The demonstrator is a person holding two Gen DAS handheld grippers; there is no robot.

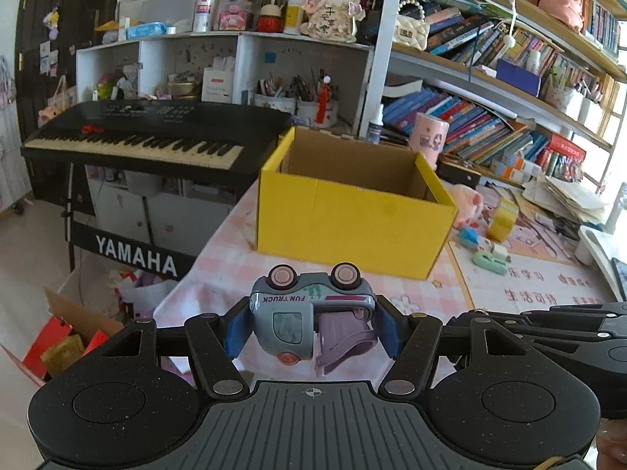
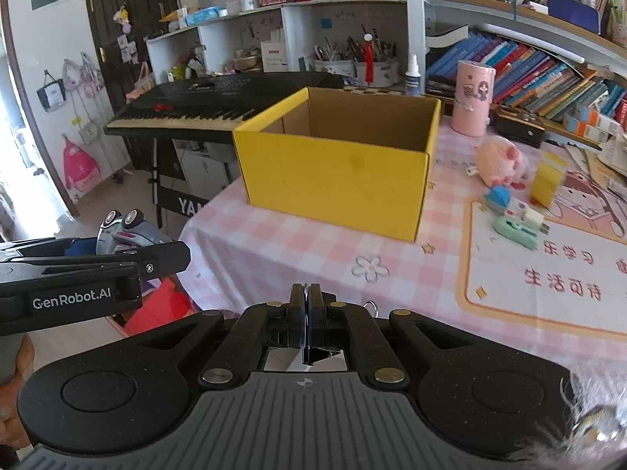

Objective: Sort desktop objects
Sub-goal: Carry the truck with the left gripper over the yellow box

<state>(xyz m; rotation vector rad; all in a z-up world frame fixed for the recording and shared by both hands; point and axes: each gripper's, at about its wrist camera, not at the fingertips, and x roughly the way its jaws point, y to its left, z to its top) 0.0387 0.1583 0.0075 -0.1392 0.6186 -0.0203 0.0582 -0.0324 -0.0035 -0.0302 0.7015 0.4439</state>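
Observation:
My left gripper (image 1: 313,325) is shut on a grey toy truck (image 1: 309,313), held upside down with its wheels up, in front of the open yellow cardboard box (image 1: 352,219). In the right wrist view the truck (image 2: 125,235) and the left gripper (image 2: 129,250) show at the left, off the table edge. My right gripper (image 2: 310,305) is shut and empty, low over the pink checked tablecloth (image 2: 313,243), in front of the box (image 2: 337,176). The box looks empty as far as I can see in.
To the right of the box lie a pink plush pig (image 2: 503,160), a small yellow box (image 2: 548,180), a blue toy (image 2: 497,197), and a green toy (image 2: 515,231) on a printed mat (image 2: 548,274). A pink cylinder (image 2: 472,98) stands behind. A keyboard (image 1: 153,133) stands left.

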